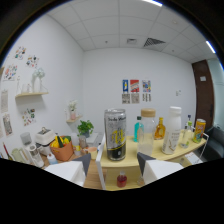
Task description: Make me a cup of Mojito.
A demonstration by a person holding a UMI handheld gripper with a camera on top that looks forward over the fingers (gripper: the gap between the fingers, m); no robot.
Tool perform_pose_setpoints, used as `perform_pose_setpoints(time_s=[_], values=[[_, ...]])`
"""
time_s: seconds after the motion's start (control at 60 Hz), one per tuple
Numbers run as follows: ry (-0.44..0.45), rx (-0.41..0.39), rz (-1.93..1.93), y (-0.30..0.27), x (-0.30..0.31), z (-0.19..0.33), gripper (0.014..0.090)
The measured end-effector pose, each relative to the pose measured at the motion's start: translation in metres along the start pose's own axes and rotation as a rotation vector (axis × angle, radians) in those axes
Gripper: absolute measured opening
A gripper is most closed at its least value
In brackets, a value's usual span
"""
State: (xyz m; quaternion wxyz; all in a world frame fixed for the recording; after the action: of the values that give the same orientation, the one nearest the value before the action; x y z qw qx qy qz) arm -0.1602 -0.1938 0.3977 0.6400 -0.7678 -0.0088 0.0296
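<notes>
Soda can [115, 135], silver with yellow and black print, stands upright at centre frame, on the near edge of a pale wood counter [150, 156]. It sits between and just beyond the gripper [114, 163] fingertips; a gap shows on either side, so the jaws are wide open and hold nothing. Dark fingertip [84, 162] lower left of the can, its twin lower right, both angled inward over white finger bodies.

Right of the can, along the counter: a teal bottle [138, 128], a clear glass jar with a wooden lid [147, 131], an amber bottle [160, 129], a tall white container [173, 130], and at the far right an orange-yellow can [199, 130]. Small red-topped item [121, 179] on a lower shelf, under the can; cannot tell what it is.

Left of centre: a green potted plant [85, 128], an orange bowl holding yellow fruit [62, 148], a white appliance [44, 136] behind it. Upper left: wall shelf [31, 93] and pinned pictures. Posters [136, 91] on the back wall above the can. Dark door [204, 92] at right.
</notes>
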Motion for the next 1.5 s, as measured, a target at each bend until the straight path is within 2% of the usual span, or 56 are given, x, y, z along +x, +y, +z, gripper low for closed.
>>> perform_pose_setpoints(time_s=[0.35,0.433,0.517,0.867,1.133,1.3,1.5], values=[[0.026,-0.003,-0.005,-0.018,0.005,0.085,0.0843],[0.037,-0.001,-0.007,-0.021,0.007,0.097,0.0726],[0.055,0.008,-0.003,-0.026,0.01,0.101,0.0537],[0.036,-0.026,0.005,-0.024,0.007,0.092,0.0513],[0.032,0.009,0.001,-0.016,0.013,0.027,0.0512],[0.061,-0.007,0.008,0.018,0.035,-0.011,0.0512],[0.098,-0.081,0.046,0.09,0.068,-0.028,0.051]])
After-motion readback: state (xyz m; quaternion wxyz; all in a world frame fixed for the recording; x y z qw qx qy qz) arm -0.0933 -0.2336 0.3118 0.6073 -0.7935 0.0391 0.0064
